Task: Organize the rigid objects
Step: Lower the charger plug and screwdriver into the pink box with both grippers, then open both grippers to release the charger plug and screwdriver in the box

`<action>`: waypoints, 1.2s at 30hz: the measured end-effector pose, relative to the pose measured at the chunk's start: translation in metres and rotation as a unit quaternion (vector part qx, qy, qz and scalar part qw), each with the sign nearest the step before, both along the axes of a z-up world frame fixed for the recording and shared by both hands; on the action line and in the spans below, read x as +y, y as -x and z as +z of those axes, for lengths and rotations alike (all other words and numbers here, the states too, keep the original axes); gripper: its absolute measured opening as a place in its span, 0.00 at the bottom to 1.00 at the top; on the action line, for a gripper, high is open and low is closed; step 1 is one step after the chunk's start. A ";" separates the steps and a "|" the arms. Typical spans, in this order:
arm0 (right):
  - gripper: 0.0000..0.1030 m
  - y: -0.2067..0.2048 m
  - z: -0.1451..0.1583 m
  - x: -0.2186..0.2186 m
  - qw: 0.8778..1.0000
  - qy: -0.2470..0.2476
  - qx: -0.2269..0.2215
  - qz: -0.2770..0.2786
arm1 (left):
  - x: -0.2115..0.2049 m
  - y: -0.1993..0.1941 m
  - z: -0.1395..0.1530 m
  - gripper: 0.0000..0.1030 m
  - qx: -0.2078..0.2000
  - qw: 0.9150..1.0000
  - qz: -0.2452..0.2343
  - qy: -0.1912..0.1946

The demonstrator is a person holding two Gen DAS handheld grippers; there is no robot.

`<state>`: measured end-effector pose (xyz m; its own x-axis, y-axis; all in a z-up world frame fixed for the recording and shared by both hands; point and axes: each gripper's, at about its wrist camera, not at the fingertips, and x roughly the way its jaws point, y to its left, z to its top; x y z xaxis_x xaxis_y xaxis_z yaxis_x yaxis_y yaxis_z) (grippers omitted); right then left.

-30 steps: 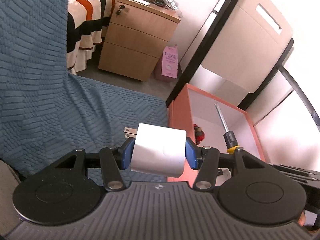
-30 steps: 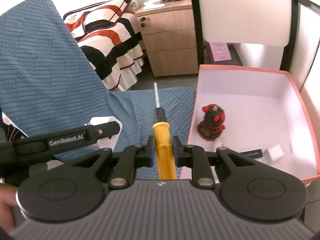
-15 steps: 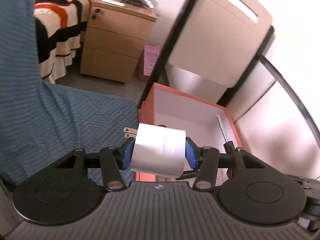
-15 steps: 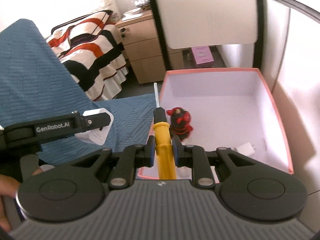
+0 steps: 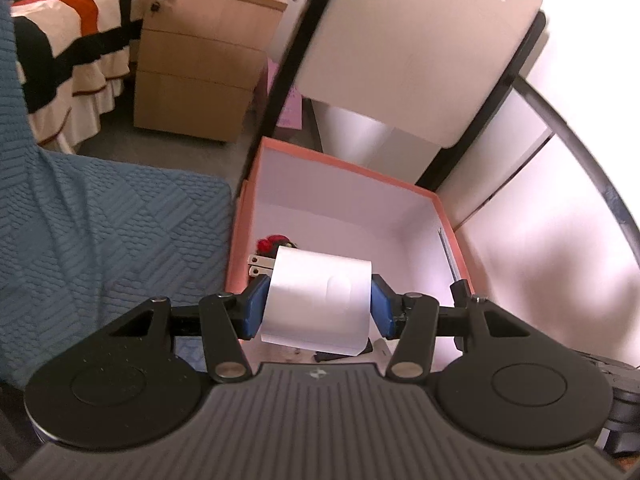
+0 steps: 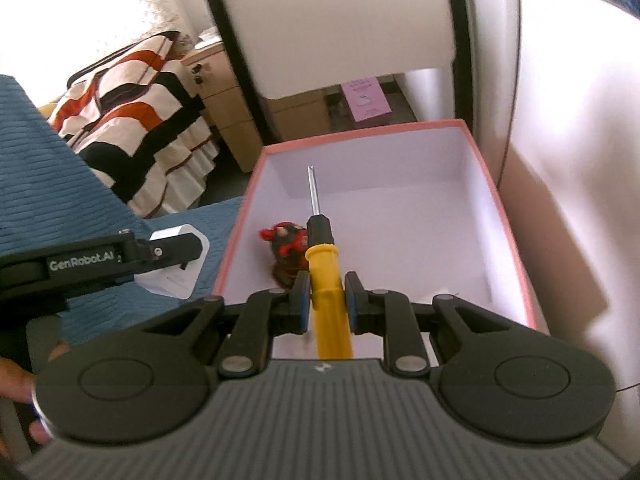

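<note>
My left gripper (image 5: 318, 306) is shut on a white wall charger (image 5: 318, 300) with two metal prongs pointing left; it hangs over the near left part of the pink box (image 5: 240, 216). From the right wrist view the charger (image 6: 176, 268) sits just left of the box wall (image 6: 236, 236). My right gripper (image 6: 325, 294) is shut on a yellow-handled screwdriver (image 6: 326, 276), whose shaft points forward over the white box floor. A red and black toy (image 6: 286, 246) lies inside the box beside the screwdriver's black collar; in the left wrist view the toy (image 5: 272, 243) peeks out behind the charger.
The box rests beside a blue quilted cover (image 5: 100, 220). Behind it stand a black-framed white panel (image 6: 332, 20), a wooden drawer unit (image 5: 200, 64) and a striped bed (image 6: 132, 120). A white wall (image 6: 568, 160) runs along the right. A hand (image 6: 20, 384) holds the left tool.
Both grippers have moved to the right towards the box. The charger now hangs over the box edge and the screwdriver over its inside, still held as before.
</note>
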<state>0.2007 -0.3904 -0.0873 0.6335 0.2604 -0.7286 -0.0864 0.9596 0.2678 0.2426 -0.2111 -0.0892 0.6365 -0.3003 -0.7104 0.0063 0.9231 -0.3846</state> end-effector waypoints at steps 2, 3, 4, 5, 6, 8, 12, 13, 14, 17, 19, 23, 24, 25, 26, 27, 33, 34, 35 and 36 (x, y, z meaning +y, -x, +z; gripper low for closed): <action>0.21 -0.005 -0.007 -0.009 1.000 -0.001 0.007 -0.005 | -0.010 -0.008 -0.008 0.57 0.005 1.000 -0.005 -0.002; 0.21 -0.009 -0.012 -0.014 1.000 -0.001 0.011 -0.007 | -0.015 -0.013 -0.011 0.57 0.009 1.000 -0.008 -0.004; 0.21 -0.012 -0.015 -0.017 1.000 -0.002 0.014 -0.009 | -0.019 -0.017 -0.014 0.57 0.011 1.000 -0.010 -0.005; 0.21 -0.015 -0.020 -0.022 1.000 -0.003 0.018 -0.011 | -0.023 -0.022 -0.018 0.57 0.014 1.000 -0.012 -0.006; 0.21 -0.018 -0.024 -0.026 1.000 -0.004 0.022 -0.012 | -0.027 -0.026 -0.022 0.57 0.017 1.000 -0.014 -0.008; 0.21 -0.024 -0.032 -0.032 0.999 -0.004 0.029 -0.014 | -0.033 -0.035 -0.029 0.57 0.025 0.999 -0.016 -0.013; 0.21 -0.035 -0.050 -0.043 0.999 -0.009 0.044 -0.015 | -0.042 -0.049 -0.045 0.57 0.043 0.999 -0.022 -0.013; 0.21 -0.038 -0.054 -0.045 0.999 -0.010 0.048 -0.015 | -0.044 -0.053 -0.049 0.57 0.047 0.999 -0.022 -0.016; 0.21 -0.041 -0.058 -0.047 0.998 -0.012 0.053 -0.015 | -0.046 -0.056 -0.052 0.57 0.050 0.998 -0.023 -0.019; 0.21 -0.050 -0.071 -0.050 0.998 -0.012 0.062 -0.010 | -0.053 -0.065 -0.062 0.57 0.060 0.998 -0.023 -0.022; 0.21 -0.057 -0.078 -0.049 0.998 -0.005 0.067 -0.007 | -0.057 -0.071 -0.069 0.57 0.065 0.997 -0.024 -0.023; 0.21 -0.067 -0.089 -0.053 0.997 -0.006 0.076 -0.006 | -0.064 -0.079 -0.081 0.57 0.075 0.997 -0.023 -0.027; 0.21 -0.069 -0.092 -0.054 0.997 -0.005 0.078 -0.005 | -0.065 -0.082 -0.084 0.57 0.079 0.996 -0.023 -0.029; 0.21 -0.071 -0.094 -0.054 0.997 -0.005 0.080 -0.004 | -0.066 -0.083 -0.087 0.57 0.081 0.996 -0.023 -0.030; 0.21 -0.073 -0.097 -0.056 0.996 -0.006 0.084 -0.002 | -0.067 -0.084 -0.089 0.57 0.082 0.996 -0.024 -0.031; 0.21 -0.075 -0.099 -0.057 0.996 -0.006 0.088 0.001 | -0.069 -0.085 -0.091 0.57 0.084 0.996 -0.025 -0.032; 0.21 -0.080 -0.105 -0.058 0.996 0.001 0.086 0.005 | -0.073 -0.086 -0.103 0.57 0.095 0.995 -0.029 -0.032; 0.21 -0.080 -0.105 -0.059 0.996 -0.001 0.088 0.005 | -0.073 -0.086 -0.104 0.57 0.097 0.994 -0.028 -0.031; 0.21 -0.080 -0.104 -0.059 0.996 -0.001 0.088 0.006 | -0.073 -0.086 -0.104 0.58 0.098 0.994 -0.027 -0.028; 0.21 -0.079 -0.103 -0.059 0.996 -0.002 0.087 0.007 | -0.072 -0.086 -0.104 0.58 0.095 0.995 -0.027 -0.027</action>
<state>0.2795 -0.4495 -0.1904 0.4943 0.2706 -0.8261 -0.0515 0.9578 0.2829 0.3288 -0.2831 -0.1930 0.4735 -0.2886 -0.8321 -0.0125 0.9425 -0.3340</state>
